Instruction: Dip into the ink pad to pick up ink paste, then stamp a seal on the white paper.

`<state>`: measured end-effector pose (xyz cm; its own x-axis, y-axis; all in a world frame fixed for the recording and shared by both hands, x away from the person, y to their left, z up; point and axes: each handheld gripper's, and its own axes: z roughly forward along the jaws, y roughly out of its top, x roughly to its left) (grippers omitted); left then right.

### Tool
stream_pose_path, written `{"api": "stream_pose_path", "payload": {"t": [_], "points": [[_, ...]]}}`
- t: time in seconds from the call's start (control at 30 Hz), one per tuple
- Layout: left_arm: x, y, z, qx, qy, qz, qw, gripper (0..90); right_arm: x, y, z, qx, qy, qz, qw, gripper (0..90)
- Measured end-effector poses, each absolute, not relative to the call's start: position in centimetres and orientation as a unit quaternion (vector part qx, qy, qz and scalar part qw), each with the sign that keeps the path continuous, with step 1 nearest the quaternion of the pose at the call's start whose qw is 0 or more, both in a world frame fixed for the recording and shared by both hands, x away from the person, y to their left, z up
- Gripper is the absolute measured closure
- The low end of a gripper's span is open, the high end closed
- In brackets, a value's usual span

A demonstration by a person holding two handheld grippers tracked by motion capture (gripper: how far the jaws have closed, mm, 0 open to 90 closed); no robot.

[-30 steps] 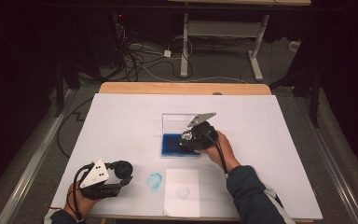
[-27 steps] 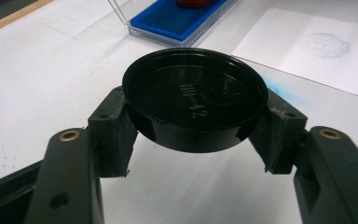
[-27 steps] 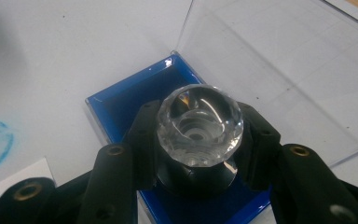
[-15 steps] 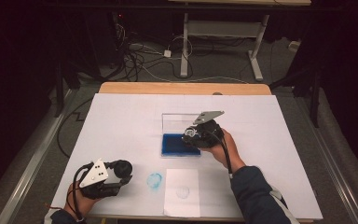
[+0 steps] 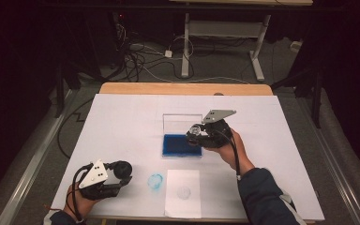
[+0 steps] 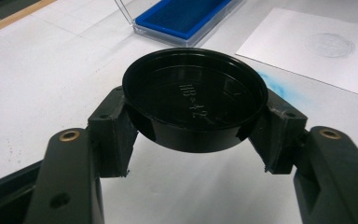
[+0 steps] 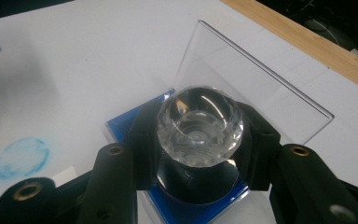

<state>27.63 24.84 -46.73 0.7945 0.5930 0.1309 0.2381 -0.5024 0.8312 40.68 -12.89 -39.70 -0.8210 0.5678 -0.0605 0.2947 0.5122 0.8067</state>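
Note:
My right gripper (image 5: 198,134) is shut on a round stamp with a faceted clear handle (image 7: 199,125). It hangs just above the blue ink pad (image 5: 178,145), with the stamp's dark base over the pad (image 7: 119,125). The pad lies in a clear case whose lid (image 5: 182,120) stands upright behind it. At the near left of the table, my left gripper (image 5: 120,173) is shut on a round black cap (image 6: 195,107), hollow side up, held a little above the tabletop. A white paper sheet (image 5: 183,192) with a faint round print lies at the near edge.
A blue ink smudge (image 5: 155,181) marks the white table cover between the left gripper and the paper. The cover's far part (image 5: 136,112) is bare, with a wooden table edge (image 5: 183,88) behind it. Cables and a desk frame stand on the floor beyond.
My right gripper has risen with the stamp and drifted slightly right and away over the ink pad. The left gripper and its cap have stayed put.

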Motion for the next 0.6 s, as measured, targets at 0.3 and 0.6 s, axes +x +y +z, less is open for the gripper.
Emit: {"api": "stream_pose_path", "payload": {"t": [0.3,0.6], "points": [[27.5,24.6,-46.8,0.845,0.245,0.204,0.429,36.8,39.1,-13.3,-38.6,0.236,0.854,0.435,0.161,56.7],[27.5,24.8,-46.8,0.843,0.248,0.203,0.432,36.8,37.3,-13.4,-37.7,0.215,0.853,0.449,0.155,56.6]]}}
